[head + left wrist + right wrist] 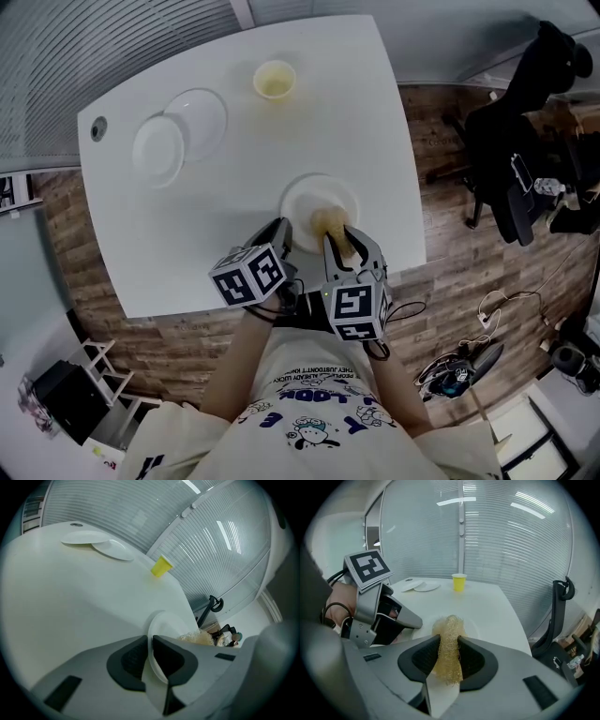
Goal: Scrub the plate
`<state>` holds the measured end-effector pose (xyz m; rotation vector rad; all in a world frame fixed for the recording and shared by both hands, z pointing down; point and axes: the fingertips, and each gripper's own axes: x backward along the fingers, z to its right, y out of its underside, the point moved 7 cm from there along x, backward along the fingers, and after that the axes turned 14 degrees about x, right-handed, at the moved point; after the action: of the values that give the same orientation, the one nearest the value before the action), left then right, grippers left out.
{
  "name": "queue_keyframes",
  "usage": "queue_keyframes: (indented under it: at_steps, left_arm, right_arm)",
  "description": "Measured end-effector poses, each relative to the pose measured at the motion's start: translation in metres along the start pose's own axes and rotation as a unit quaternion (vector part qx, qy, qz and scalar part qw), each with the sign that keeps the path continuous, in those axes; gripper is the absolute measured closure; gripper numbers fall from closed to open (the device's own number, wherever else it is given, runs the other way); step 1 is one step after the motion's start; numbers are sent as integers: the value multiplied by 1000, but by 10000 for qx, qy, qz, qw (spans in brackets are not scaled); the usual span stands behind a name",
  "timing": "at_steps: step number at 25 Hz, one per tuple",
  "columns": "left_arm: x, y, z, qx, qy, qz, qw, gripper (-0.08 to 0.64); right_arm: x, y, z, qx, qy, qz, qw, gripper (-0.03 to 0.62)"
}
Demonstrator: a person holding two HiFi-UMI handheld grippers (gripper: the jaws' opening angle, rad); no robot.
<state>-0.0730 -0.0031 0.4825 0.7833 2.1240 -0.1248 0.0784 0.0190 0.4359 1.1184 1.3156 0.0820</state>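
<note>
A small white plate [319,201] lies near the front edge of the white table [234,216]. My left gripper [282,240] is shut on the plate's near-left rim; in the left gripper view the rim [157,634] runs between the two dark pads. My right gripper [341,246] is shut on a tan fibrous scrubber [449,645], whose tip rests on the plate's near-right part [330,223]. In the right gripper view the left gripper [401,616] stands at the left, at the plate's edge.
Two more white plates [178,136] overlap at the table's far left, with a yellow cup [275,80] behind the middle. A dark office chair [525,159] stands on the wooden floor to the right. The table's front edge is close under both grippers.
</note>
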Motion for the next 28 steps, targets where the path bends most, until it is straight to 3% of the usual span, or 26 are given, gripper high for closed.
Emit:
queue_keyframes:
  at_steps: [9, 28]
  left_arm:
    - [1, 0, 1, -59, -17, -3, 10000, 503]
    - [1, 2, 1, -158, 42, -28, 9999, 502]
  right_arm:
    - [1, 2, 14, -316, 142, 22, 9994, 485]
    - [-11, -6, 46, -372, 655, 99, 9971, 485]
